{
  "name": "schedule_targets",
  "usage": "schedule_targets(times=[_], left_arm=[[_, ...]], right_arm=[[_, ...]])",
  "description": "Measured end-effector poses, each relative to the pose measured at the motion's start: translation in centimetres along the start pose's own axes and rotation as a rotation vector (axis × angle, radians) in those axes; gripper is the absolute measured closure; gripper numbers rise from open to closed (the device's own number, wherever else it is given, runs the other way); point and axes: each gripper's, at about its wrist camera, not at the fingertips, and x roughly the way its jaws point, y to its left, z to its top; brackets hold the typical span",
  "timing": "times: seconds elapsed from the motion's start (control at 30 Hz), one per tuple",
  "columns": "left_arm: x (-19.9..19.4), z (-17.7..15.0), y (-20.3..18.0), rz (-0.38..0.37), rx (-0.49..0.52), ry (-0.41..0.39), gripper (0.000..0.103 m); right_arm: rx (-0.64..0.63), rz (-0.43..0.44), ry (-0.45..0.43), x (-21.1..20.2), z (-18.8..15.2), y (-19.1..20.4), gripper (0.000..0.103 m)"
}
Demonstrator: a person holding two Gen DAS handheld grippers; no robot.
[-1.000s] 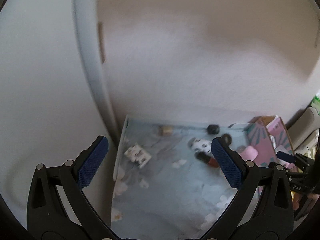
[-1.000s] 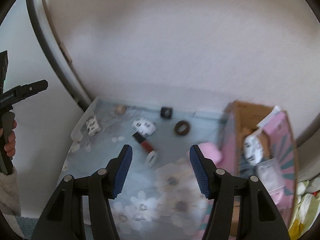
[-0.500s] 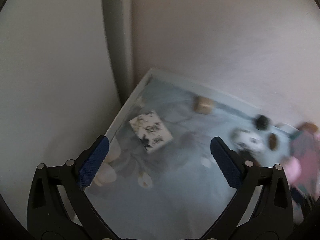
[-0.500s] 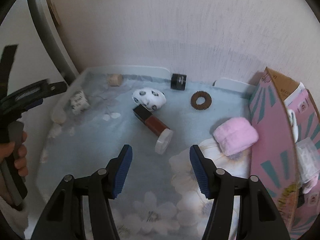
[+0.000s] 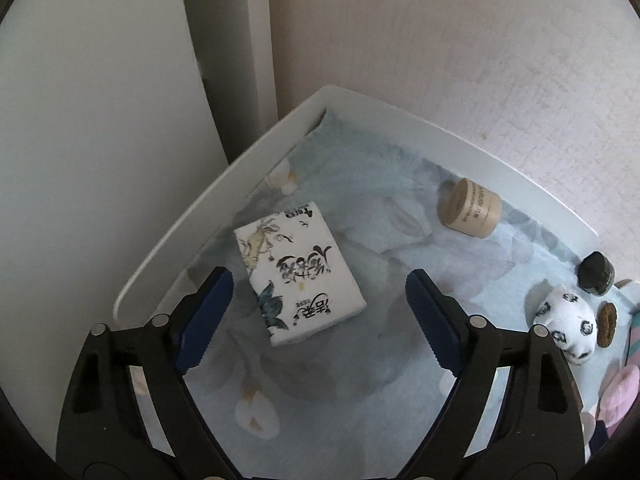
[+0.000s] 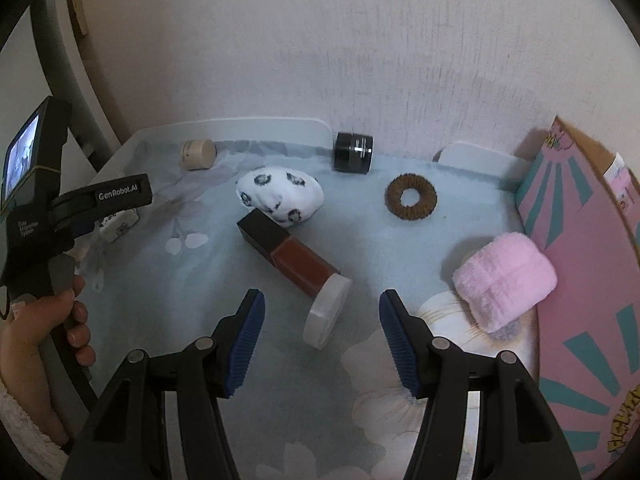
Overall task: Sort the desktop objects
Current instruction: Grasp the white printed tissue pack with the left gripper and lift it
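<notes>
My left gripper [image 5: 316,304] is open and empty, just above a white printed tissue pack [image 5: 298,278] that lies between its fingers near the table's left corner. My right gripper [image 6: 320,328] is open and empty, its fingers on either side of the white cap end of a dark red bottle [image 6: 294,258]. A white patterned rolled sock [image 6: 280,196], a brown hair ring [image 6: 411,197], a black jar [image 6: 353,152], a beige jar [image 6: 197,154] and a pink fluffy roll [image 6: 505,280] lie on the floral cloth.
A pink and teal cardboard box [image 6: 588,280] stands at the right edge. The white table rim [image 5: 192,224] meets the wall at the back and left. The left hand and gripper body [image 6: 48,216] show at the left of the right wrist view.
Both grippers have come down and forward toward the table. The left one now frames the tissue pack; the right one has closed in on the red bottle. Both stay open.
</notes>
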Motion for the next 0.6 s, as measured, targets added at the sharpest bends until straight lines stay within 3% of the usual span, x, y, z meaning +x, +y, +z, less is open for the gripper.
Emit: schedule_targets(times=[0.1,0.17,0.3,0.37,0.47,0.6], left_arm=[[0.3,-0.2,0.0,0.016,0.002,0.011,0.028],[0.2,-0.3,-0.1,0.016,0.005,0.005,0.032],[-0.5,-0.6,0.3,0.023,0.008,-0.016,0.051],[-0.8,-0.8,0.5,0.012,0.008,-0.02,0.052],[-1.2,-1.3,0.4,0.005,0.021,-0.029,0.053],[-2.0,-1.9,0.4,-0.019,0.049,-0.032,0.054]], right_arm=[[0.0,-0.006,0.001,0.4,-0.2,-0.1,0.051],[-0.003,-0.006,0.001,0.5,-0.2,-0.1,0.062],[0.01,-0.001,0.009,1.3,-0.3,-0.1,0.078],[0.014,-0.001,0.005,1.5,-0.4,-0.1,0.087],[0.004,-0.015,0.001,1.6,-0.4,-0.1,0.094],[0.001,-0.018,-0.01,1.6,-0.4,-0.1,0.094]])
